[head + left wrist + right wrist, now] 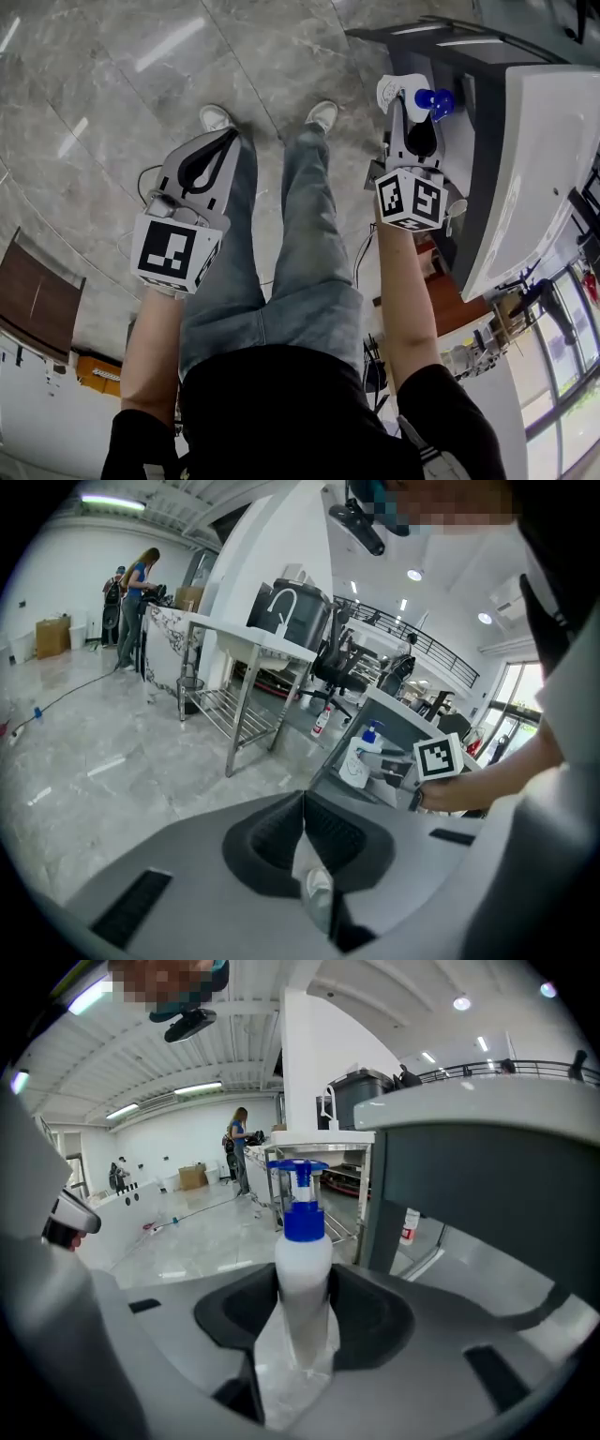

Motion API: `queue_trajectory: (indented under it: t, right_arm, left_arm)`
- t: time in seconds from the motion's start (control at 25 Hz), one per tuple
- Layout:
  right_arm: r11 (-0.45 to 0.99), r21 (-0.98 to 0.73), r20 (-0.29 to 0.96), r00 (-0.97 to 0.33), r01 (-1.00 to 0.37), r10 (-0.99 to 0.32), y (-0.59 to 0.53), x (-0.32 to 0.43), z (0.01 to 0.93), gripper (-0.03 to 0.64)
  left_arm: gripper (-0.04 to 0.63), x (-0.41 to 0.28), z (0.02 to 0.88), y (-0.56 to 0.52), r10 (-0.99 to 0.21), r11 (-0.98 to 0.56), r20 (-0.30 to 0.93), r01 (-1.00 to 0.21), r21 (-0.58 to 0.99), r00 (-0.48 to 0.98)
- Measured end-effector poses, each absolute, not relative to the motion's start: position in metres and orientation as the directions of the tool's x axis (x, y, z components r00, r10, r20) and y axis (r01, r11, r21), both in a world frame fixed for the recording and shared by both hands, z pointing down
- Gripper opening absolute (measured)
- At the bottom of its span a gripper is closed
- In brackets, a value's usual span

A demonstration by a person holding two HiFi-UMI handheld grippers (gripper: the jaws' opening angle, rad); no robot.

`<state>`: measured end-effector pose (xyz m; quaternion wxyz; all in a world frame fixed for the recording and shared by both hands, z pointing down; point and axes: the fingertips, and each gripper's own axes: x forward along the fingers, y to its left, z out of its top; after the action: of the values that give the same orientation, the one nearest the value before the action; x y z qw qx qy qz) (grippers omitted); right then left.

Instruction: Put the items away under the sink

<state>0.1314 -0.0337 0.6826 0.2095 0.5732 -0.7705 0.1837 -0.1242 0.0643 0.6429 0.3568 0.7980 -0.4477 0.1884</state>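
Right gripper [302,1288] pinches a white plastic pump bottle [302,1246] with a blue pump top, holding it upright just beside the dark frame of the white sink [539,159], below its rim. Left gripper [305,808] hangs well apart from the sink, jaws pressed together on nothing.
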Motion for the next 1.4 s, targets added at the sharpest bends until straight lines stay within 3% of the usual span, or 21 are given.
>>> queue_trajectory:
  t: [0.48,1.4]
  right_arm:
    - [0.150,-0.001,0.517,-0.129,-0.989,-0.846,-0.055,0.214,0.756,0.190]
    - [-0.072,0.037,0.474,0.081,-0.997,-0.877,-0.122,0.321,0.813,0.190]
  left_arm:
    - [0.023,-0.077,0.701,0.066,-0.532,-0.350,0.627,-0.822,0.449,0.569]
    - [0.023,-0.025,0.723,0.084,-0.459,-0.353,0.639,-0.787,0.507,0.617]
